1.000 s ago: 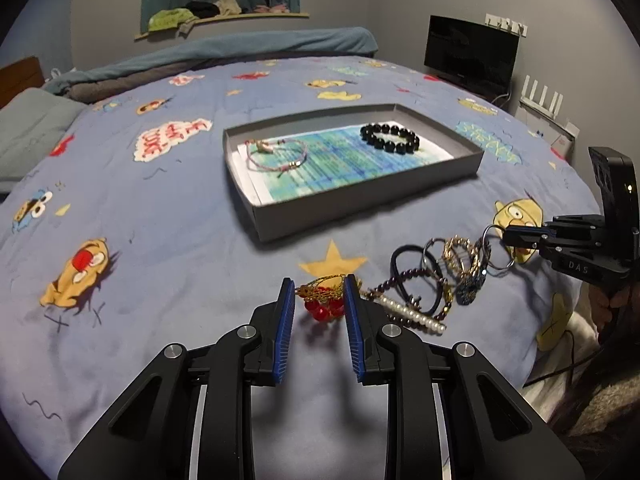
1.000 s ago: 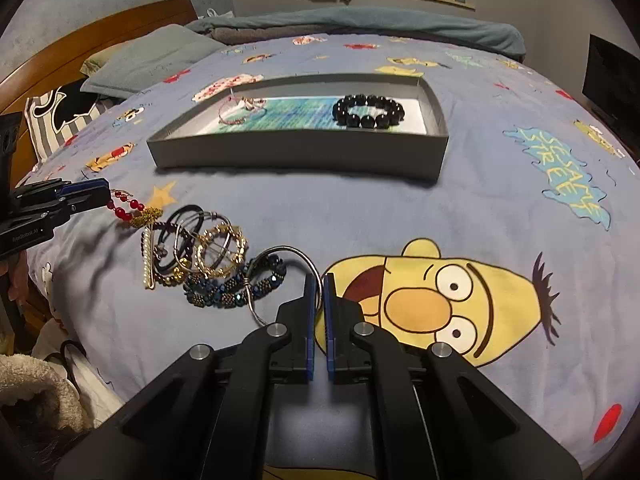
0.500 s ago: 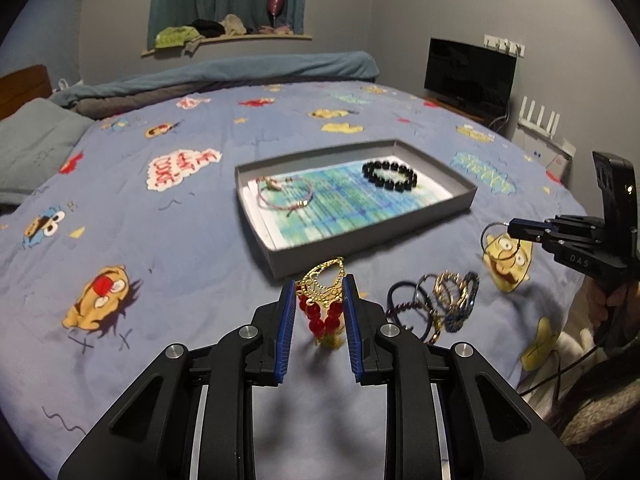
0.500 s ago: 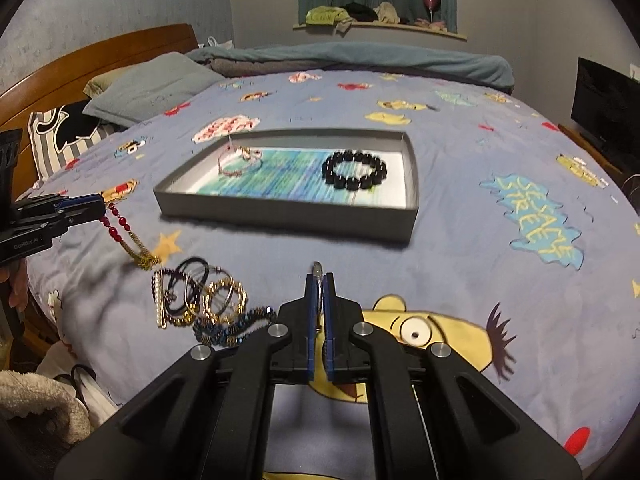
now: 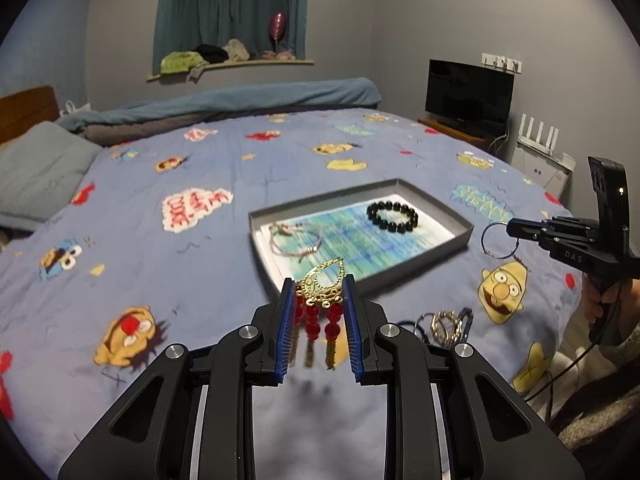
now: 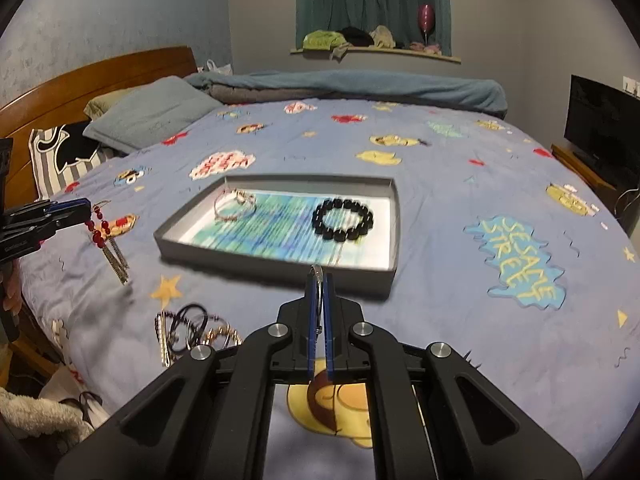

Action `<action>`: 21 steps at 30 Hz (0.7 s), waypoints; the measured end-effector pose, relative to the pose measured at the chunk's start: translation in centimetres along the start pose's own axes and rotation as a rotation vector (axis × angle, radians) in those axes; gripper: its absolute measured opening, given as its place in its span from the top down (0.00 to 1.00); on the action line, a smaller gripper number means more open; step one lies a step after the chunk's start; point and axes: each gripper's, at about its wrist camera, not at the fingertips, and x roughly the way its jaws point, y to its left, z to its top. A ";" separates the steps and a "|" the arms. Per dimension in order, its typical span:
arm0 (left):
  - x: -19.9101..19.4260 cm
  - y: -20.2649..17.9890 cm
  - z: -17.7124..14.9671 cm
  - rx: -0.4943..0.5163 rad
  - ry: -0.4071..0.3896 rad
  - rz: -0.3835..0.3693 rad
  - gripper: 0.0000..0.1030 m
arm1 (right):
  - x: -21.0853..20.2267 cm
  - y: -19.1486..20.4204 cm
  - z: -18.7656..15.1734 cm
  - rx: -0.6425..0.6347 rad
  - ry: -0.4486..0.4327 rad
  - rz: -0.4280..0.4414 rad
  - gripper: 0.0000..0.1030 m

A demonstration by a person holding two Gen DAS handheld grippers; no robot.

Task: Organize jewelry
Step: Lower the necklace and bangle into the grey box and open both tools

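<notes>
My left gripper (image 5: 318, 280) is shut on a gold drop earring (image 5: 322, 288) with red beads and hanging chains, held in the air above the bedspread. From the right wrist view the same earring (image 6: 105, 236) dangles from the left gripper (image 6: 86, 210). My right gripper (image 6: 319, 280) is shut on a thin silver hoop (image 6: 317, 270), which shows as a ring (image 5: 498, 240) at the right gripper (image 5: 510, 226). Beyond both lies a grey tray (image 5: 460, 222) (image 6: 276, 266) holding a black bead bracelet (image 5: 392, 216) (image 6: 343, 219) and a pink cord bracelet (image 5: 296, 240) (image 6: 235, 204).
A heap of several bracelets and hair ties (image 5: 444, 322) (image 6: 192, 328) lies on the blue cartoon bedspread near its front edge. A pillow (image 6: 148, 116) and wooden headboard (image 6: 100, 76) are at the left. A television (image 5: 468, 98) stands at the right. A person's hand (image 5: 596, 304) grips the right handle.
Both grippers have risen from the bed. The earring came up out of the heap in the left gripper, and the silver hoop came up in the right.
</notes>
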 end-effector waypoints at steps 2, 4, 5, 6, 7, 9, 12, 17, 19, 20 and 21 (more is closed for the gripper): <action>-0.2 0.1 0.6 0.006 -0.010 0.008 0.76 | -0.1 -0.3 0.6 0.005 -0.012 -0.003 0.97; -0.3 0.2 1.6 0.009 -0.023 0.012 0.76 | 0.0 -0.7 1.4 0.013 -0.024 -0.004 0.97; -0.3 0.3 2.0 0.011 -0.029 0.014 0.76 | 0.1 -0.9 1.8 0.019 -0.031 -0.004 0.97; -0.2 0.4 2.6 0.016 -0.037 0.016 0.76 | 0.1 -1.1 2.2 0.023 -0.036 -0.003 0.97; -0.2 0.3 3.1 0.023 -0.044 0.020 0.76 | 0.3 -1.3 2.6 0.026 -0.043 -0.003 0.97; 0.2 0.4 4.1 0.037 -0.058 0.025 0.76 | 0.8 -1.6 3.3 0.031 -0.047 -0.007 0.97; 1.1 0.2 5.3 0.050 -0.066 0.022 0.76 | 1.9 -2.2 4.2 0.046 -0.041 -0.008 0.97; 4.0 -0.1 6.4 0.059 -0.048 0.011 0.76 | 4.0 -2.9 5.1 0.065 -0.031 -0.014 0.97; 5.7 -0.6 6.4 0.069 -0.031 0.001 0.76 | 5.1 -3.0 5.2 0.077 -0.017 -0.004 0.97; 6.5 -0.8 6.4 0.077 -0.022 0.003 0.76 | 5.6 -3.0 5.2 0.078 -0.012 -0.003 0.97; 7.1 -1.0 6.3 0.080 -0.014 -0.001 0.76 | 6.2 -2.9 5.1 0.078 -0.002 -0.001 0.97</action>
